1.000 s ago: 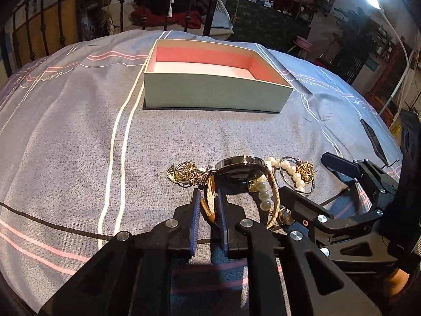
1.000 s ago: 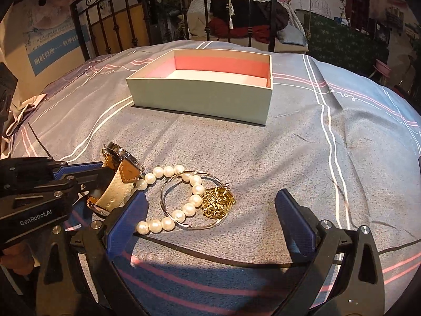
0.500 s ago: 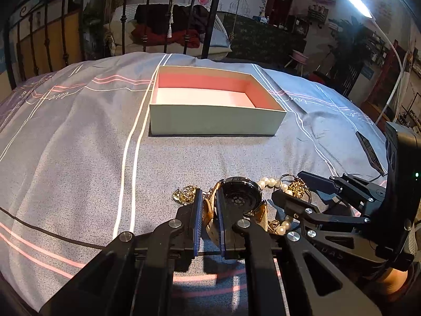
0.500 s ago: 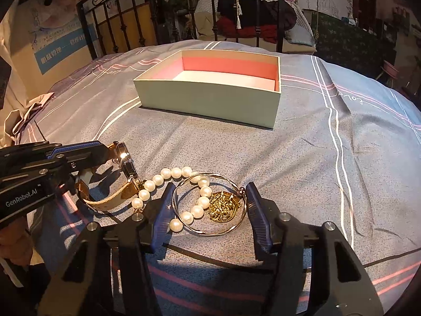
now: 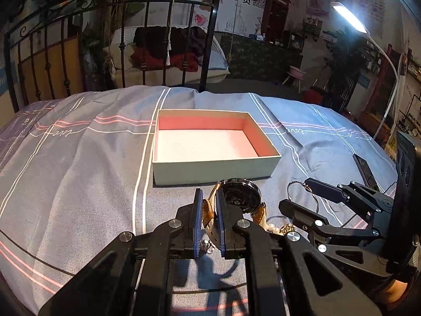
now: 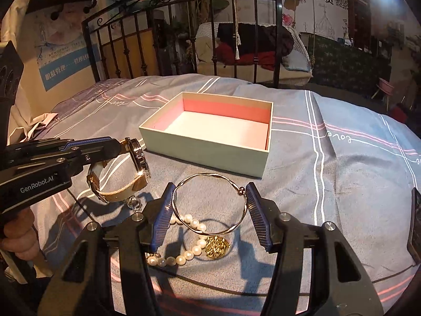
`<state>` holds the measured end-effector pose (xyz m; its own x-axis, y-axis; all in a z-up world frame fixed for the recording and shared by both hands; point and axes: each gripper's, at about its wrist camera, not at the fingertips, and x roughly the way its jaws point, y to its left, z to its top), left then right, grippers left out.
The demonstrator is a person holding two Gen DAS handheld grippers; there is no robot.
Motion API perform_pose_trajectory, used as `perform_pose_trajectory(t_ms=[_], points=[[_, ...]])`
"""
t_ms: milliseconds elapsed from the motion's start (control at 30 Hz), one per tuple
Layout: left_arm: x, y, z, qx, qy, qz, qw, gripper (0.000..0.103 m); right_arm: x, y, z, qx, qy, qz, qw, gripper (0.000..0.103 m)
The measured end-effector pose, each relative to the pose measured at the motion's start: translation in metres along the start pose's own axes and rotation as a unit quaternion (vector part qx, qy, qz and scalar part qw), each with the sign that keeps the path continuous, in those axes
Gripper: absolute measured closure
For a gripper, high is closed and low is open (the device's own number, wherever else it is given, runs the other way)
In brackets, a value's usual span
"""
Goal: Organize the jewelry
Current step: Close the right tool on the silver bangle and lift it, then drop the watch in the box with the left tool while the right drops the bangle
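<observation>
Two grips: left gripper [image 5: 209,223] pinches the wristwatch [image 6: 126,173] strap at lower centre. Right gripper [image 6: 208,216], jaws just closed in, clamps the silver bangle [image 6: 210,202] above the pearls [image 6: 184,252]. Open box [image 6: 210,142] mid-frame.

So the watch [image 6: 136,163] with a tan strap hangs in the air on edge, its dark back showing in the left view. The silver bangle [image 6: 209,202] is lifted too, tilted up off the bed. Under it lie the pearls [image 6: 184,247] and a gold charm [image 6: 217,246] on the blanket. At 12 o'clock sits the box [image 6: 210,142], mint outside, pink inside, empty.
</observation>
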<state>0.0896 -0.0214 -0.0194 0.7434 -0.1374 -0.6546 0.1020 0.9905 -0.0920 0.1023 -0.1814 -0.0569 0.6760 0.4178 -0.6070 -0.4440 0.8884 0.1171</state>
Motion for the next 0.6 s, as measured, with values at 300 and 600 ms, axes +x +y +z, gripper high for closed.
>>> perform_pose_trajectory(t_ms=[300,600], points=[[0.01,0.005,0.058,-0.002,-0.035,0.013,0.9993,0.093,0.018,-0.01,0.067,0.0,-0.034,-0.007,0.999,0.048],[0.058,0.022,0.117,-0.024,-0.001,0.019,0.9995,0.093,0.076,-0.035,0.119,0.027,-0.008,-0.023,0.999,0.048]])
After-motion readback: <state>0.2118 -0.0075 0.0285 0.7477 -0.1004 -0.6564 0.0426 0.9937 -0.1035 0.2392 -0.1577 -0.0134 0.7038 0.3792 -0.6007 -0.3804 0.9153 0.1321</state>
